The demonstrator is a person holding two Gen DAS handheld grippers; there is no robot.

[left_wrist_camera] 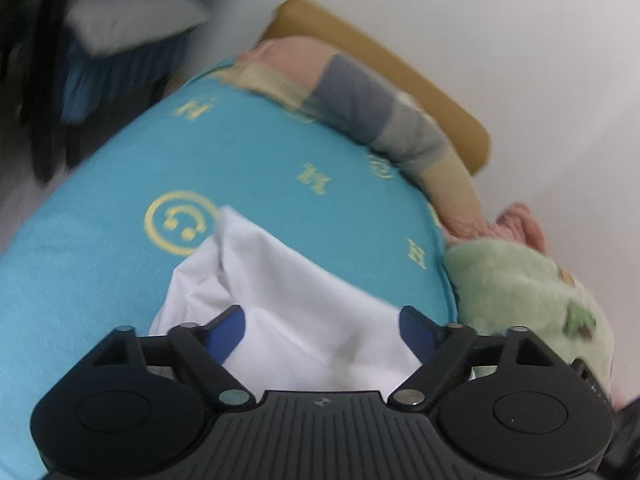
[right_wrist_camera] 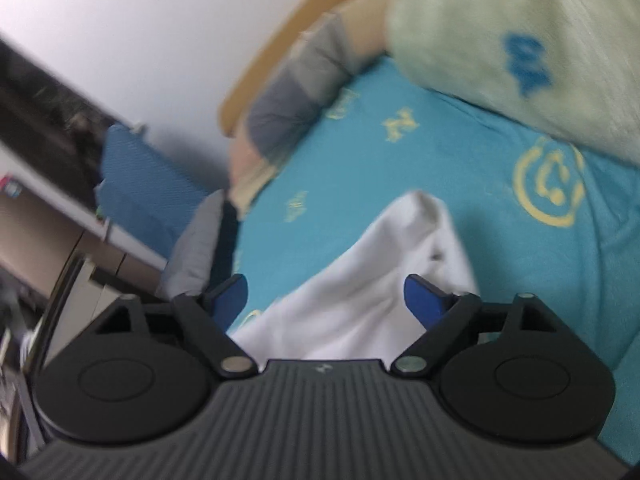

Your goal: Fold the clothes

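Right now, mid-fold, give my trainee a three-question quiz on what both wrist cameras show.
1. True or false: the fingers of the left gripper are spread wide with white cloth between them.
2. What lies under the cloth? A) a wooden table B) a turquoise bedsheet with yellow prints C) a tiled floor
3. Fill in: the fluffy blanket on the bed in the right wrist view is pale ____.

Key: 1 true; 2 B; 3 green. The right gripper is open too, over the same cloth.
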